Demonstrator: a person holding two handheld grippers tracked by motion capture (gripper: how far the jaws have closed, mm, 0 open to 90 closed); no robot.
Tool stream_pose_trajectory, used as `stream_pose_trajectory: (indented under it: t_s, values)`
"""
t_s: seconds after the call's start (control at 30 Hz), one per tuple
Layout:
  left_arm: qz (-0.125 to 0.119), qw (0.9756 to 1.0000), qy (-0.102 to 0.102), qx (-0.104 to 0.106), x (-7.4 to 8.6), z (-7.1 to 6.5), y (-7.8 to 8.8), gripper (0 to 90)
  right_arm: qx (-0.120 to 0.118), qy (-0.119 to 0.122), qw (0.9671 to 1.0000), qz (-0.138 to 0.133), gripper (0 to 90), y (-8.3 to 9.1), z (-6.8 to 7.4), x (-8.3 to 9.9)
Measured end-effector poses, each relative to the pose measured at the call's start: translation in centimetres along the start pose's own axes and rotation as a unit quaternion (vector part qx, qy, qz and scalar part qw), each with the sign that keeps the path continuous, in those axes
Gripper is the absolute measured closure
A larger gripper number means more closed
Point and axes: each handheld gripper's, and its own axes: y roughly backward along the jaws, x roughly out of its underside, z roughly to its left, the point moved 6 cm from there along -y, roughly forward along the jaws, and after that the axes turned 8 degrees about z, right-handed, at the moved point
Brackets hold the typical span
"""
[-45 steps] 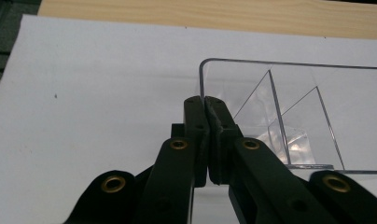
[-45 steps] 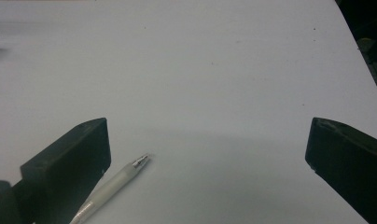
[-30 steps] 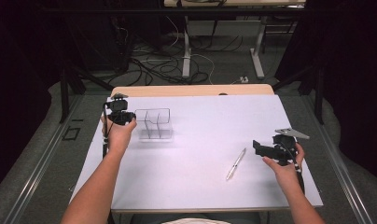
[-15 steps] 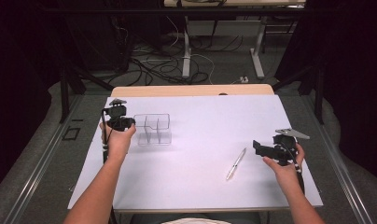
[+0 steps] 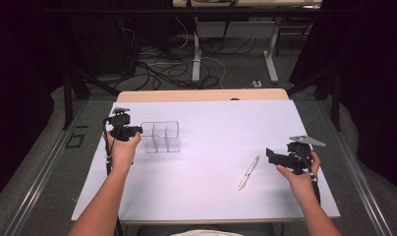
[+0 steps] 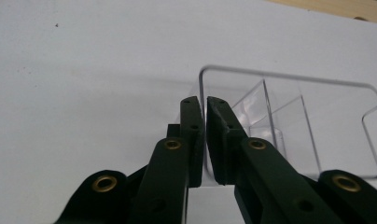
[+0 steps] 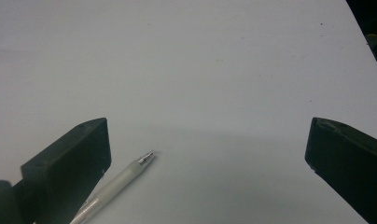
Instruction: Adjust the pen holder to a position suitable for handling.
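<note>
The clear acrylic organizer [image 5: 160,136] w/ its dividers sits on the white sheet [image 5: 211,196], far-left part of the table. Left gripper [image 6: 205,100] is right at its near wall; jaws have just been opening a crack, still narrow, wall edge between them, so prob letting go after placing it imo. Pen [image 5: 248,172] lies well apart, near the right gripper [image 7: 207,140], which is wide, holding nothing, pen tip just beside one jaw.

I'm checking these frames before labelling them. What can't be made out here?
- Left gripper view: whether the left gripper pinches the clear plastic divided organiser; its near wall is transparent, behind the jaws.
- Right gripper view: the translucent white pen, back end cut off by the bottom edge.
- High view: pen markings too small.
</note>
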Motion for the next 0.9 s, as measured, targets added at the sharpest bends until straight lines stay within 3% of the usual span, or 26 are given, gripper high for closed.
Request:
stream_pose_trajectory:
  t_s: [0.07, 0.13, 0.17, 0.37, 0.47, 0.5, 0.57, 0.63, 0.9]
  values:
    - [-0.003, 1.0000, -0.002, 0.002, 0.0, 0.0, 0.0, 82.4, 0.000, 0.000, 1.0000, 0.000, 0.0, 0.0, 0.0, 0.0]
    - [0.000, 0.9998, -0.003, 0.017, 0.0, 0.0, 0.3, 80.3, 0.000, 0.000, 1.0000, 0.000, 0.0, 0.0, 0.0, 0.0]
    - [-0.013, 0.9997, 0.001, 0.021, -0.1, 0.0, 0.2, 78.6, 0.000, 0.000, 1.0000, 0.000, 0.0, 0.0, 0.0, 0.0]
    - [-0.028, 0.9987, -0.012, 0.042, -0.3, 0.2, 0.4, 68.4, 0.000, 0.003, 1.0000, -0.001, 0.0, 0.0, 0.0, 0.0]
    - [-0.051, 0.9973, -0.013, 0.052, -0.5, 0.3, 0.7, 61.8, 0.001, 0.003, 1.0000, -0.001, 0.0, 0.0, 0.0, 0.0]
    - [-0.068, 0.9963, -0.014, 0.051, -0.7, 0.4, 0.7, 59.5, 0.001, 0.003, 1.0000, -0.001, 0.0, 0.0, 0.0, 0.0]
    - [-0.079, 0.9954, -0.028, 0.046, -0.8, 0.7, 0.9, 57.5, 0.001, 0.003, 1.0000, -0.001, 0.0, 0.0, 0.0, 0.0]
    - [-0.103, 0.9929, -0.037, 0.047, -1.1, 1.1, 1.3, 52.6, 0.002, 0.005, 1.0000, -0.002, 0.1, 0.0, -0.1, 0.0]
    - [-0.129, 0.9899, -0.046, 0.036, -1.5, 2.6, 1.2, 44.6, 0.002, 0.010, 0.9999, -0.002, 0.1, 0.1, -0.1, -0.1]
